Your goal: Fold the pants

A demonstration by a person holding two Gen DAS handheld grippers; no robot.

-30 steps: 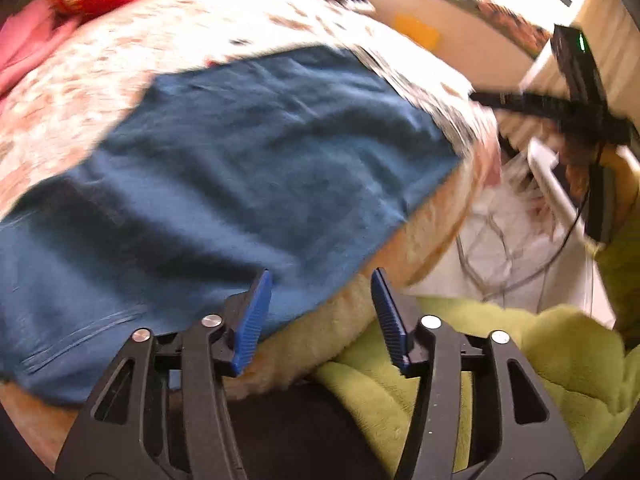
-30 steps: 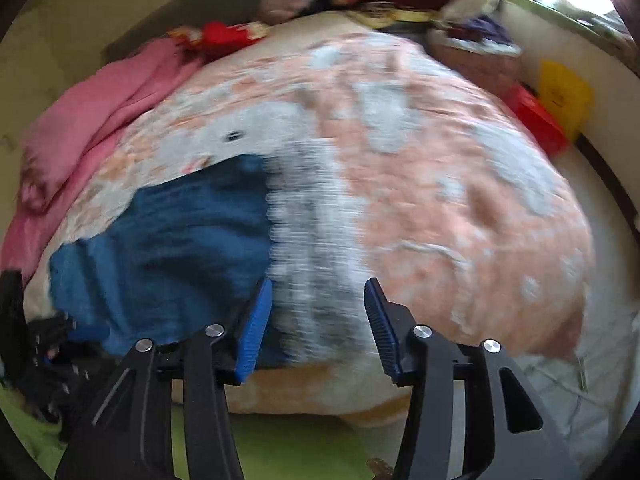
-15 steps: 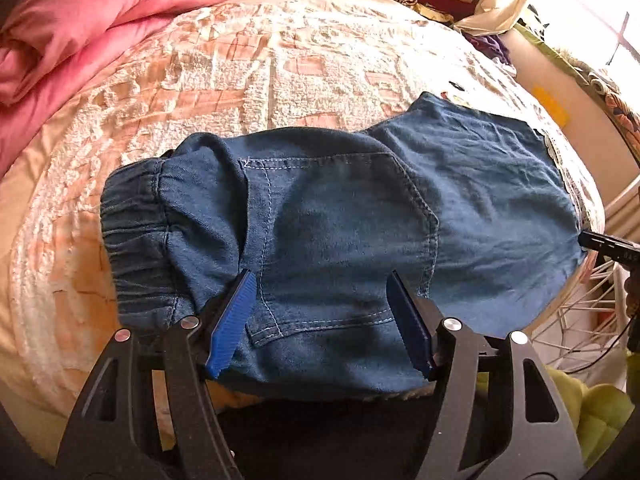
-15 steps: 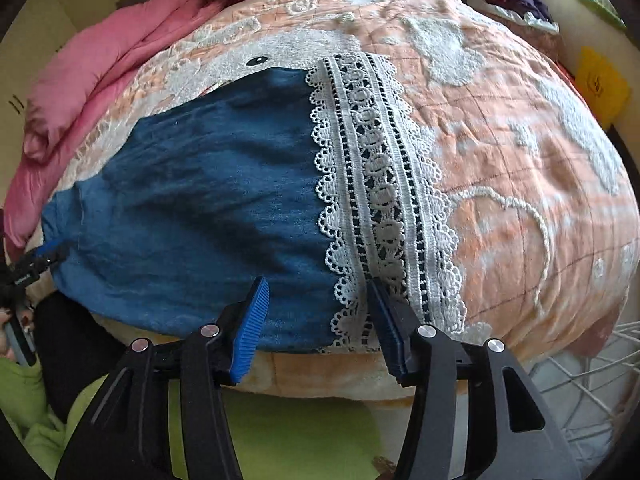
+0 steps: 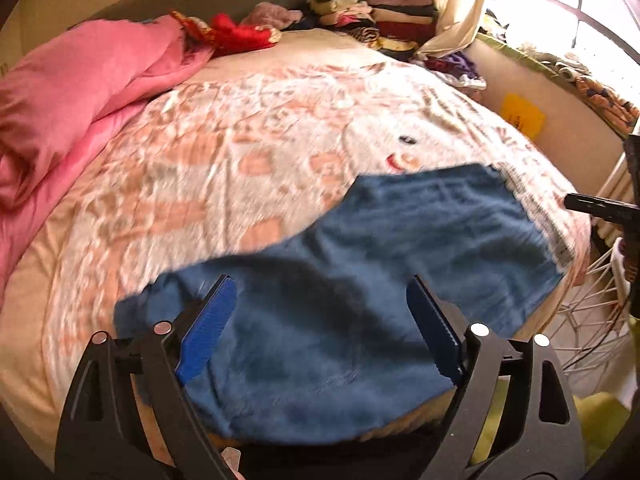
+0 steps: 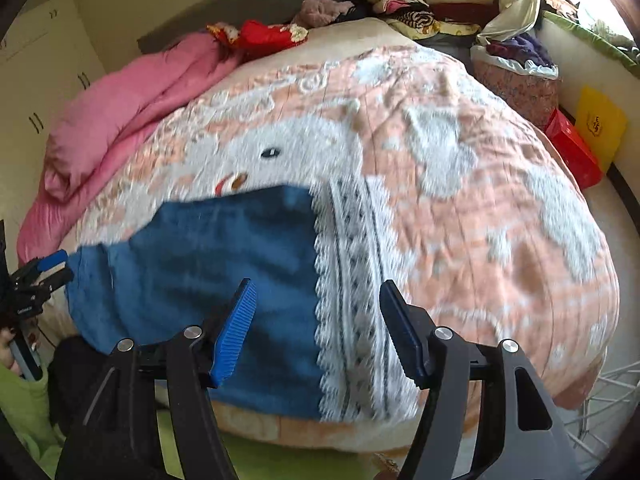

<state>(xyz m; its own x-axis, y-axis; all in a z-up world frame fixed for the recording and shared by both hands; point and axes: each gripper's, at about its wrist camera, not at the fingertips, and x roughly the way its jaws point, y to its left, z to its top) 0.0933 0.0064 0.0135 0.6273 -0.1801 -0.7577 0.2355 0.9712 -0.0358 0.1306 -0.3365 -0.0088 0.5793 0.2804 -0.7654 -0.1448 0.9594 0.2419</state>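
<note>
blue pants flat, lace-edged hem

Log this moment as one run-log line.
pants: flat on bed, lace hem right | left hand-held gripper: open, empty, jaws just widened | right hand-held gripper: open, empty, jaws just widened

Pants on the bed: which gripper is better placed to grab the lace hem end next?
Right, probably. The right gripper, jaws just opened and empty, hovers by the lace hem of the pants. The left gripper, also empty, hangs over the other end.
</note>
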